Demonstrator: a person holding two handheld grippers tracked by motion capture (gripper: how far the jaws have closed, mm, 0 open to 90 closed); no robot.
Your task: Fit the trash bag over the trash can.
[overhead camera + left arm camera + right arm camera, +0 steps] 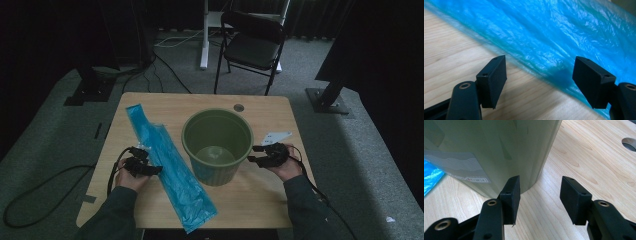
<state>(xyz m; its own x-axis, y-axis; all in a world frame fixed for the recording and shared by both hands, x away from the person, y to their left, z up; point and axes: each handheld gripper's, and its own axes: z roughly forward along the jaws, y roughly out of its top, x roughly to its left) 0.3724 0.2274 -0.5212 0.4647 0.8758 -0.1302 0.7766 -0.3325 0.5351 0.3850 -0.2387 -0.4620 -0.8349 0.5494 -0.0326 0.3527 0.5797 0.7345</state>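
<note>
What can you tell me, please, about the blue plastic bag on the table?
The blue plastic bag is thin, glossy, wrinkled translucent film, folded flat into a long strip. It lies diagonally on the wooden table, left of the green bin. The left tongs stand open at its edge, gripping nothing.

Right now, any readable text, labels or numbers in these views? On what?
Label on the green bin's side, right gripper view: wavy-line graphic and one line of white print, seen upside down and too blurred to read.
Blue plastic bag: no print visible.
Wooden table: none.
</note>
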